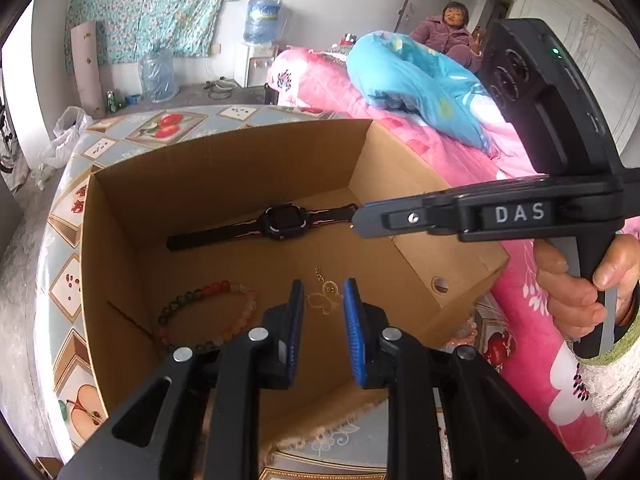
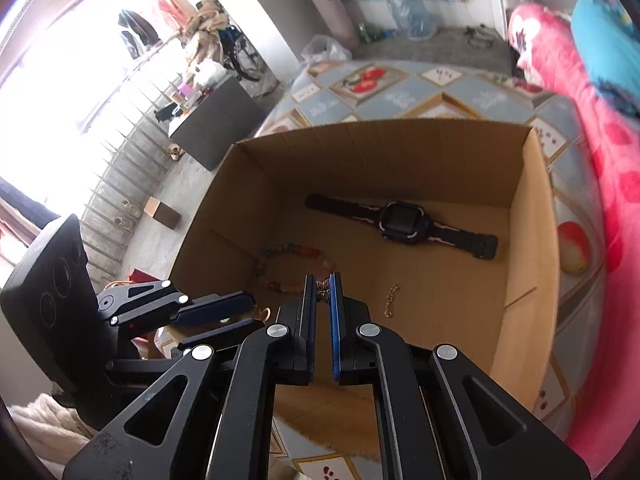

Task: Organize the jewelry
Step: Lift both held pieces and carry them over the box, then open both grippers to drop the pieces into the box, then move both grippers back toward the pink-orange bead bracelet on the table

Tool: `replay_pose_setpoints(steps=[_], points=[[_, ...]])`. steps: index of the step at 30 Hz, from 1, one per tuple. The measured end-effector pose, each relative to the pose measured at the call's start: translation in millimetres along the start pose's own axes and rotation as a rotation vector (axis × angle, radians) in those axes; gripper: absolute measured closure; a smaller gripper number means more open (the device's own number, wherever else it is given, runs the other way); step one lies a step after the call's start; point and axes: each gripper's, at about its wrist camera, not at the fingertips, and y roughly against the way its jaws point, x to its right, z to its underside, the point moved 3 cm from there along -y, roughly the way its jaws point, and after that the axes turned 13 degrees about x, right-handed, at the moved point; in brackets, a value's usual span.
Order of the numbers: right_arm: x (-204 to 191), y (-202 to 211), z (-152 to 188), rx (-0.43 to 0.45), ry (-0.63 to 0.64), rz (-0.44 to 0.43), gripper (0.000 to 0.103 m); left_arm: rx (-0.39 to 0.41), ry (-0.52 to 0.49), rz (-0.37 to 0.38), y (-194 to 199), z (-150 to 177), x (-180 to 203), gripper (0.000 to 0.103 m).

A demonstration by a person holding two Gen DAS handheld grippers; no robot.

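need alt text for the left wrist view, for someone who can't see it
The left tongs hang slightly open over a cardboard box that holds a black watch, a bead bracelet and a gold butterfly chain. The right tongs, held by a hand, reach in near the watch strap. A pink bed lies behind.

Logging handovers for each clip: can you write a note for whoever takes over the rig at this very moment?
Left gripper: open, empty, above the cardboard box.
Right gripper: shut, seemingly pinching a small butterfly piece at its tips, over the box.
In the box: black watch at the far side, bead bracelet and gold butterfly chain nearer.
Done: those three are in.
Left: probably drop the pinched piece in, then fetch the pink beads lying on the table outside the box.
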Motion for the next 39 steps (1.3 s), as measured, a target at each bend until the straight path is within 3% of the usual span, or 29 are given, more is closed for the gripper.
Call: replay_pose_setpoints(steps=[5,8,18,23,27,32,36,39], points=[[15.5,-49.8,-8.0,-0.149,-0.097,0.03,0.098,-0.091,0.039,-0.051,-33.4,-3.6,-13.5,0.083],[20.7,-65.2,-8.4,-0.193,-0.134,0.046,0.095,-0.126,0.06,-0.067,-44.1,-1.4,-18.1,0.083],[23.9,-63.8,-16.0,-0.149,-0.173,0.047,0.088,-0.116,0.103,-0.059,-43.0,-1.7,-24.3,0.081],[10.2,-16.8,-15.9,-0.041,-0.152,0.015,0.087,-0.062,0.112,-0.051,-24.2,-3.7,-24.5,0.081],[-5.3,41.0,-5.3,0.095,-0.097,-0.06,0.084,0.06,0.096,-0.009,12.9,-0.9,-17.7,0.081],[-8.4,122.9,49.7,0.307,-0.017,-0.188,0.077,0.228,0.082,0.027,66.8,31.4,-10.8,0.078],[6.1,168.1,105.1,0.389,-0.069,-0.225,0.075,0.265,0.058,0.038,104.3,63.9,-2.4,0.078],[22.9,181.5,135.2,0.393,-0.143,-0.204,0.072,0.268,0.047,0.021,122.1,82.8,2.6,0.078]])
